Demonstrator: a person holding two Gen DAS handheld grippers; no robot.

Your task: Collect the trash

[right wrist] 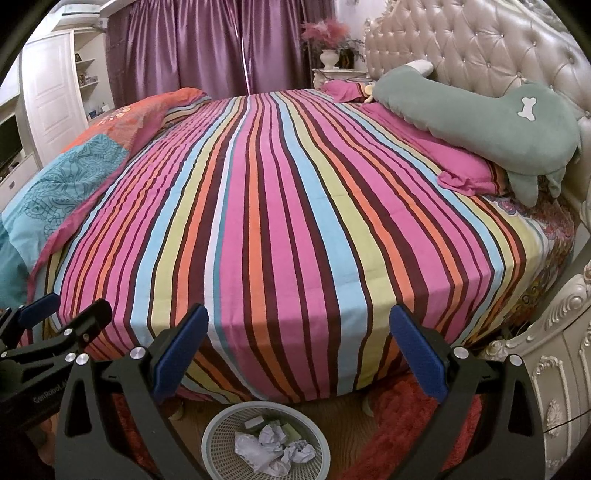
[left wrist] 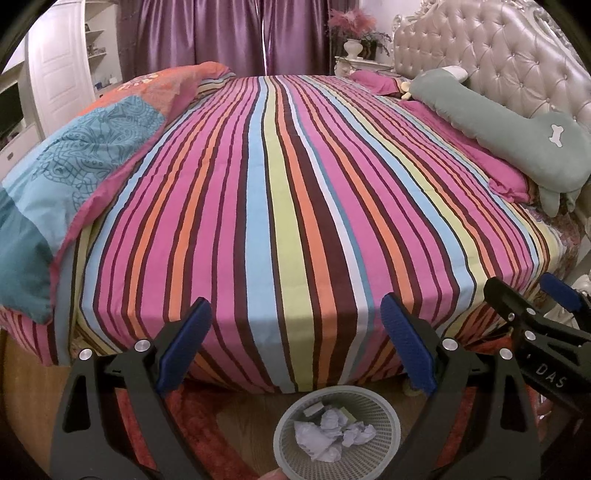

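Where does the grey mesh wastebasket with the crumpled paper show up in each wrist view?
Left wrist: the grey mesh wastebasket sits at bottom centre-right, on the floor between the left tool's fingers.
Right wrist: it sits at bottom centre-left, between the right tool's fingers.
Shared landmark: the green plush pillow with a white bone patch, upper right.

a wastebasket [left wrist: 337, 435] stood on the floor before the near edge of the bed [left wrist: 295, 206], crumpled paper [left wrist: 332, 430] lying in it. a folded quilt [left wrist: 70, 173] lay along the bed's left edge. a long pillow [left wrist: 509, 122] rested along its right edge against the headboard [left wrist: 517, 48]. curtains [left wrist: 221, 33] hung behind the far edge.
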